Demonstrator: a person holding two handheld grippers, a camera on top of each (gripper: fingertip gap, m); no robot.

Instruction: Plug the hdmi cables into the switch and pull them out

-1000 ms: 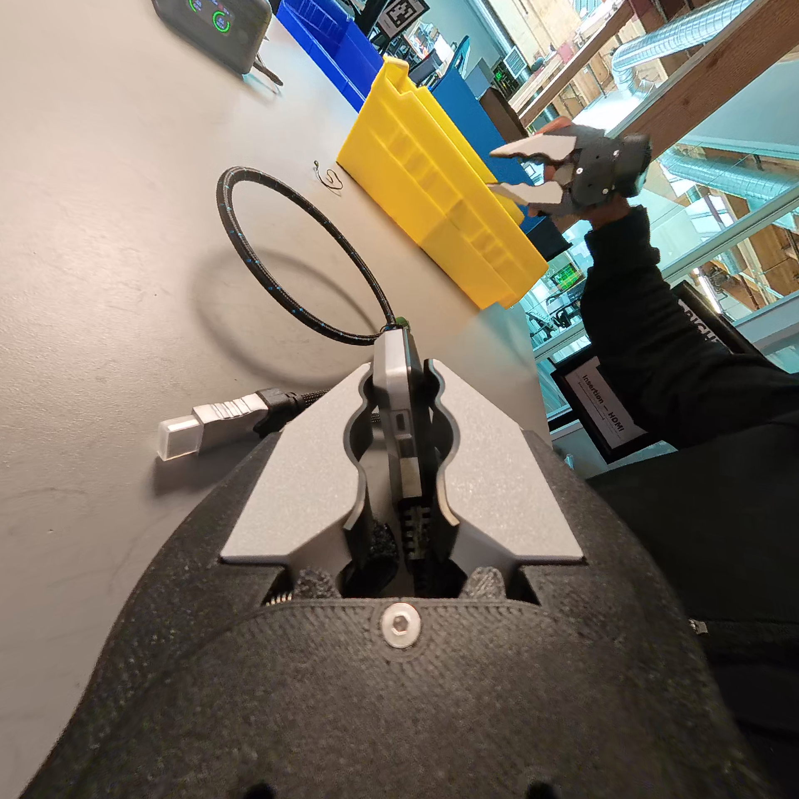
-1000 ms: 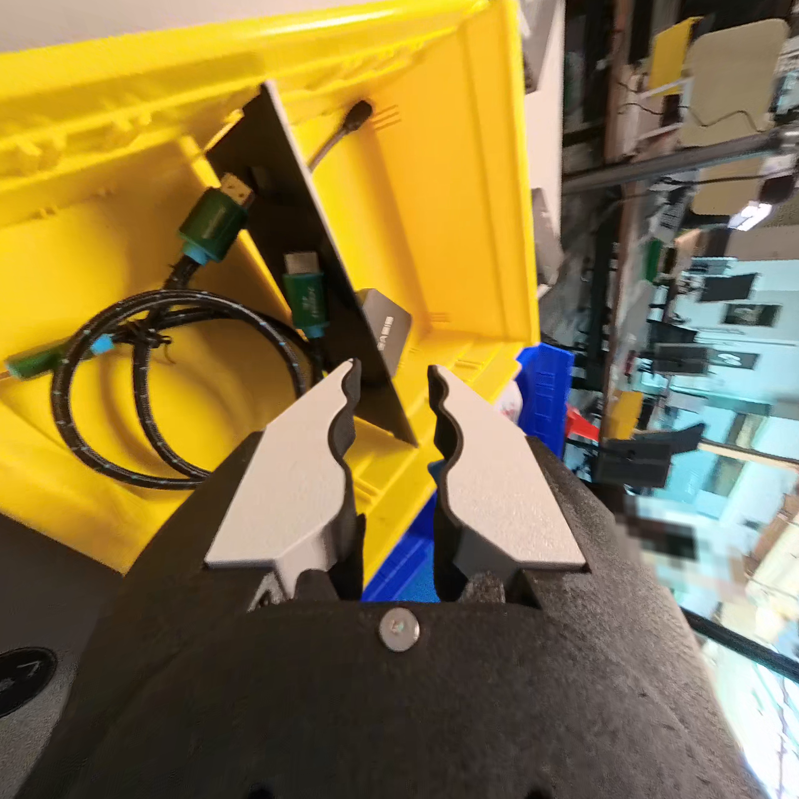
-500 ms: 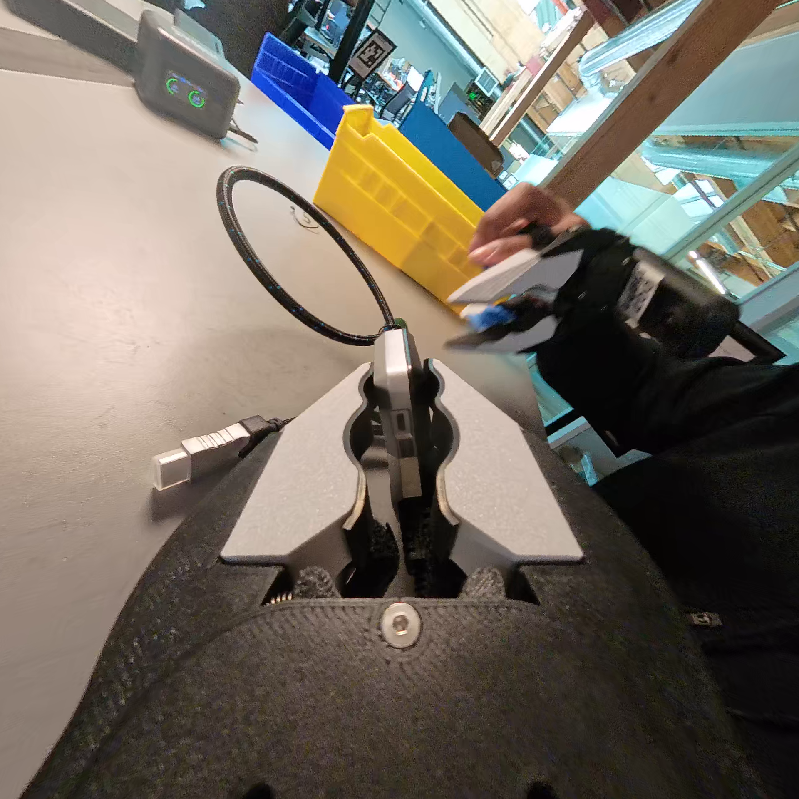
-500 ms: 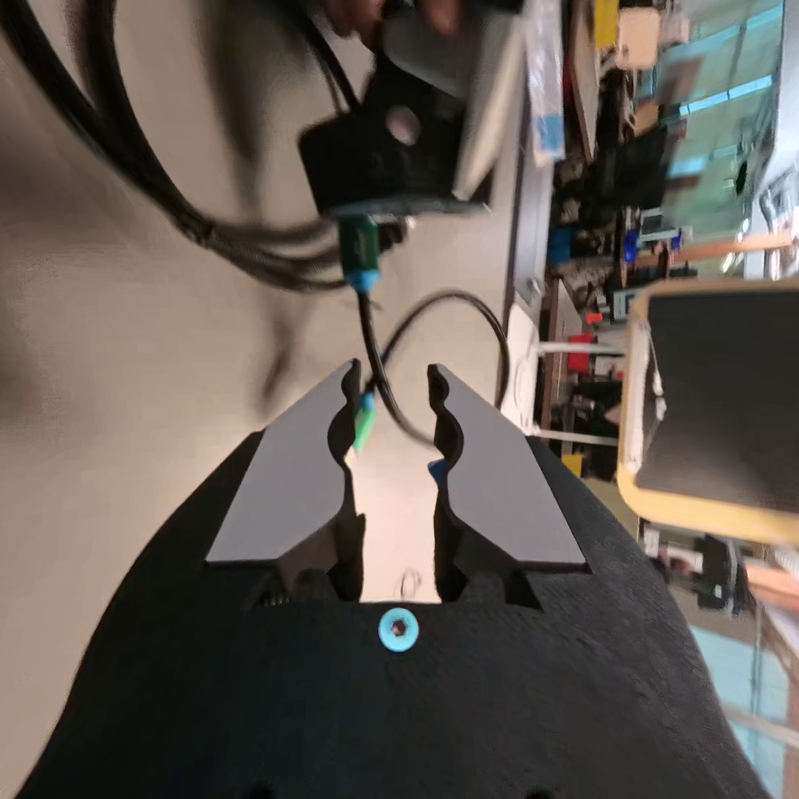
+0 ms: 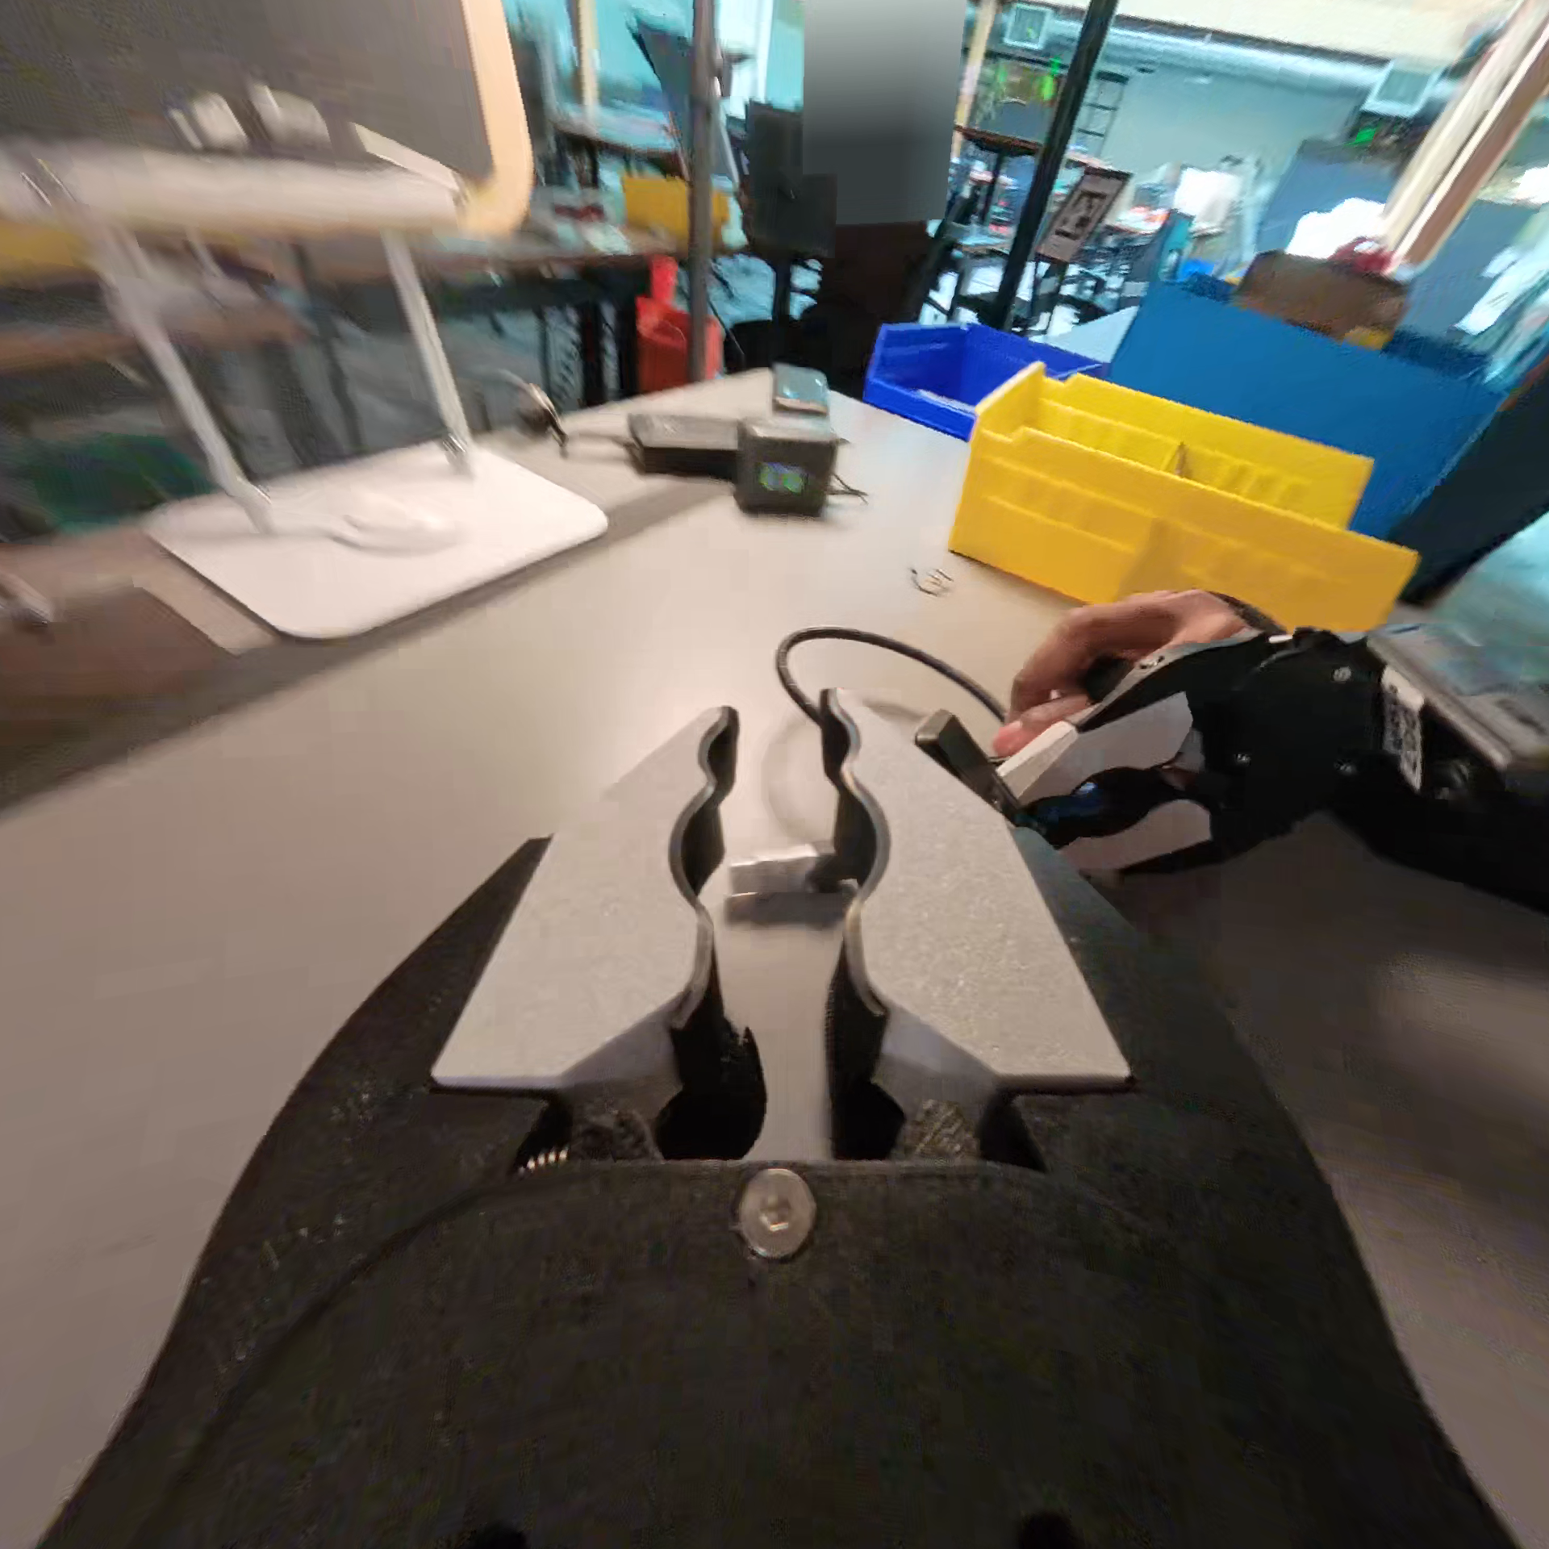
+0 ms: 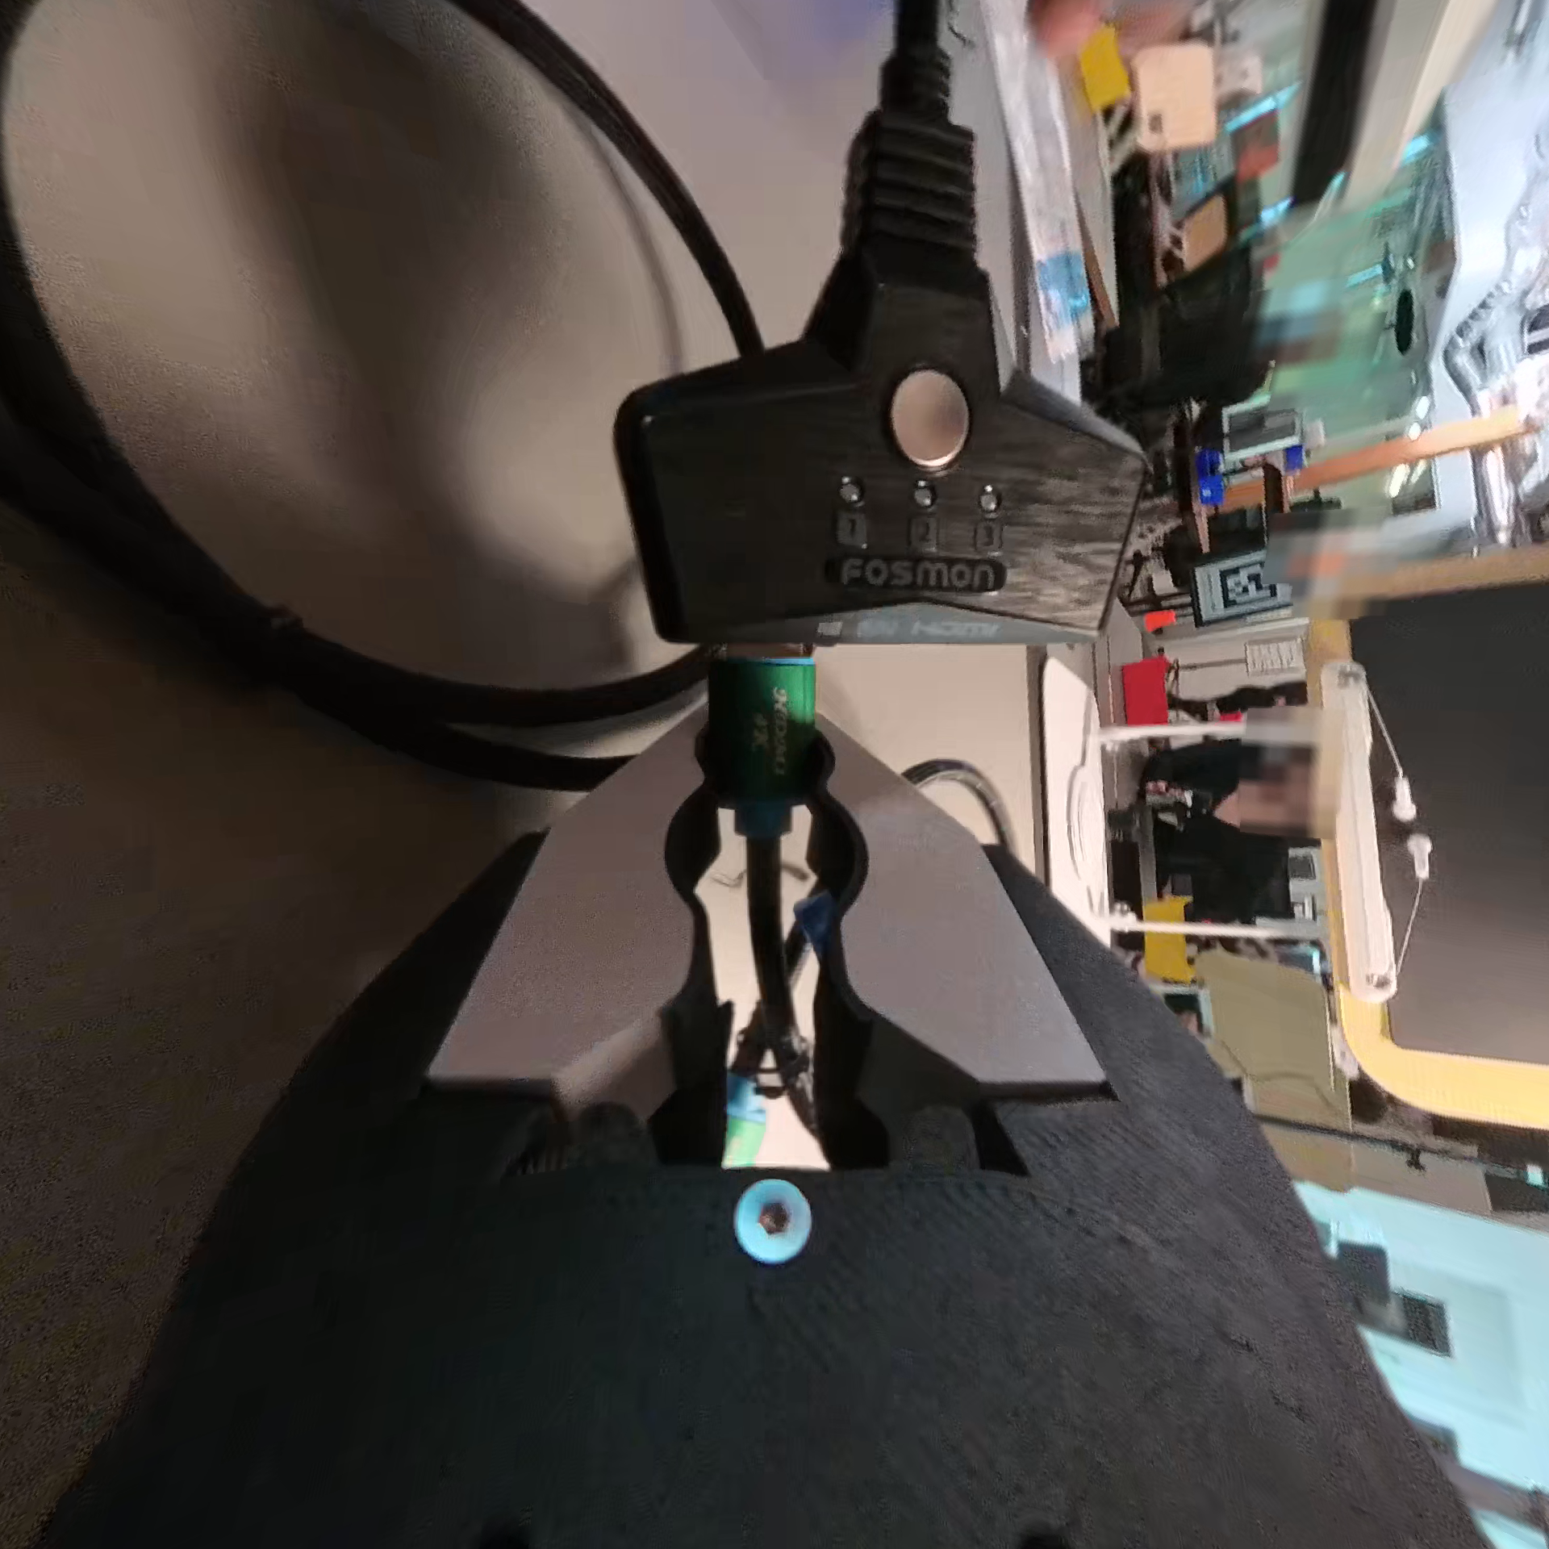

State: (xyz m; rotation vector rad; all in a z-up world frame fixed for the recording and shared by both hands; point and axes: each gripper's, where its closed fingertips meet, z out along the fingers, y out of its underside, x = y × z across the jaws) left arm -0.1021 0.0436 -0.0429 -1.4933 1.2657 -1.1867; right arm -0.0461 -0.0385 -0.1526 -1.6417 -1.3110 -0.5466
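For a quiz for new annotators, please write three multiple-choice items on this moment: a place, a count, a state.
1. Where does the yellow plastic bin stand? A on the floor; B on the grey table; C on a shelf.
2. How many small indicator lights has the black plastic switch box? A one; B three; C five.
3. The right gripper is: A open; B shut on a pen; C shut on the green metal HDMI plug.
Key: B, the table runs under it; B, three sit below the round button; C, both fingers pinch it.
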